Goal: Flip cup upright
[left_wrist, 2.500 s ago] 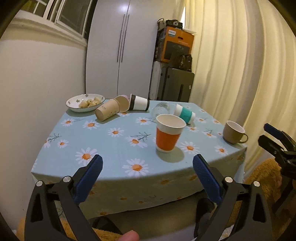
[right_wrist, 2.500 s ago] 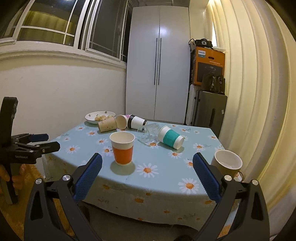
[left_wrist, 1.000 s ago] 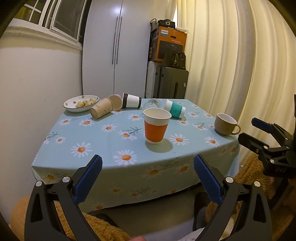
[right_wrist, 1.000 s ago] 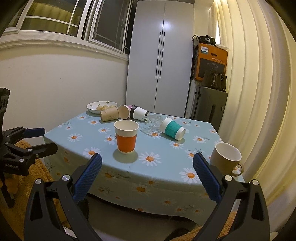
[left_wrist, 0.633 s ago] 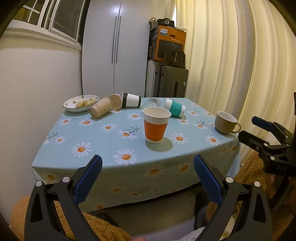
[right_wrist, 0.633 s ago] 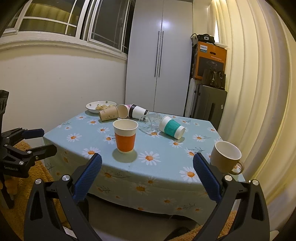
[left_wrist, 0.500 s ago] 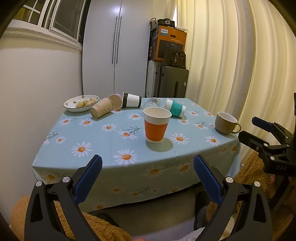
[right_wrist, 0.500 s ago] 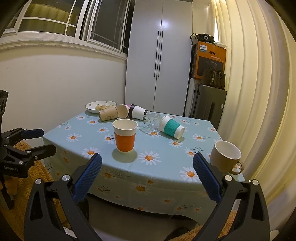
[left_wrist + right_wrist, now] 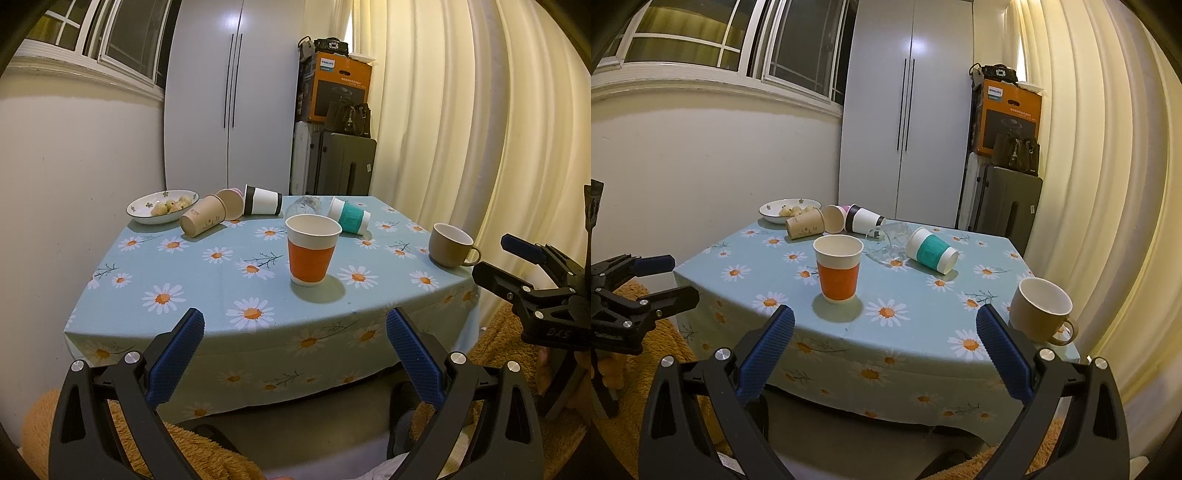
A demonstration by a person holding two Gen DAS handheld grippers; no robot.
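Observation:
An orange-banded paper cup (image 9: 312, 251) stands upright near the table's front edge; it also shows in the right wrist view (image 9: 837, 267). Behind it lie on their sides a teal-banded cup (image 9: 349, 220) (image 9: 932, 250), a clear glass (image 9: 888, 242), a black-and-white cup (image 9: 262, 200) (image 9: 864, 219) and a brown paper cup (image 9: 203, 220) (image 9: 805, 223). My left gripper (image 9: 293, 338) is open and empty in front of the table edge. My right gripper (image 9: 884, 338) is open and empty, also short of the table.
A tan mug (image 9: 450, 244) (image 9: 1042, 309) stands upright at the table's right corner. A bowl of food (image 9: 162, 206) sits at the back left. The daisy tablecloth (image 9: 192, 280) hangs over the front edge. A wardrobe, suitcase and curtain stand behind.
Both grippers drew back from the table and lowered a little since 2.5 s ago; over the last second the views hardly changed. The cups have not moved.

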